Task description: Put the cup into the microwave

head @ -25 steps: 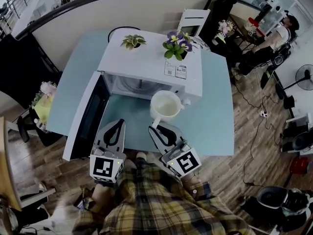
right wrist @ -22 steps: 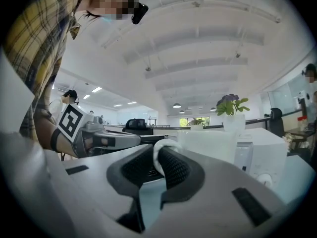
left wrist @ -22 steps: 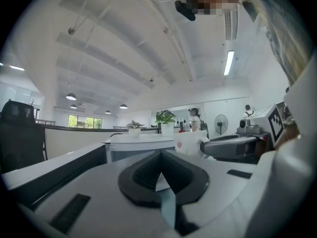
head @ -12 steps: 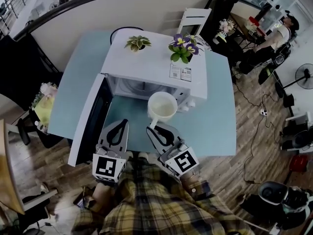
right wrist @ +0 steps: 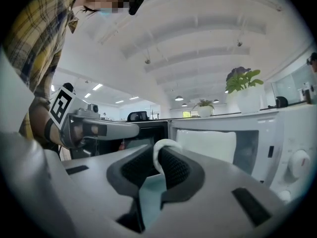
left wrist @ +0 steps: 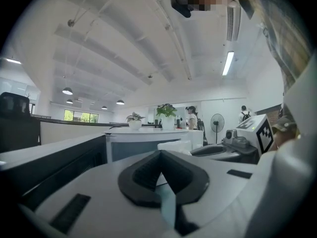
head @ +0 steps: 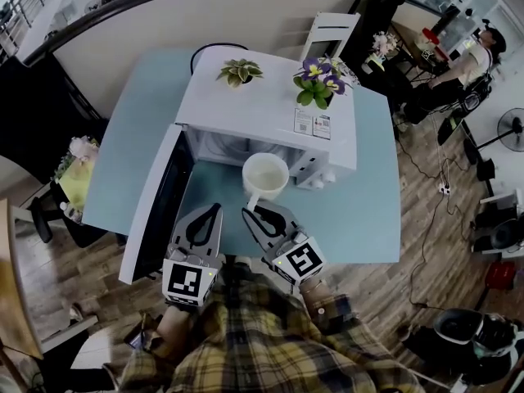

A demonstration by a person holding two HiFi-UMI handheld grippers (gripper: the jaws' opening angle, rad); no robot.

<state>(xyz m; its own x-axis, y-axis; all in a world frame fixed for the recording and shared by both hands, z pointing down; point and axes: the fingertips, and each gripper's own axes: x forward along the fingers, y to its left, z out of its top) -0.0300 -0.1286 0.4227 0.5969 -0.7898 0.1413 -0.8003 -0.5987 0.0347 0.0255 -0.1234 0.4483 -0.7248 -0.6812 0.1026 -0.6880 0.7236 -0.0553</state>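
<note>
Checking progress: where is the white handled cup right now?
In the head view the white handled cup is centre-frame, held by its handle in the right gripper, just before the open white microwave.

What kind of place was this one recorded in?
Probably an open-plan office or lab rather than a home: the microwave sits on a blue table, a person sits working beyond it, a floor fan stands nearby, and a strip light runs overhead.

cup (head: 266, 175) white | microwave (head: 262, 105) white | table (head: 368, 207) pale blue | shirt (head: 270, 346) yellow plaid
</note>
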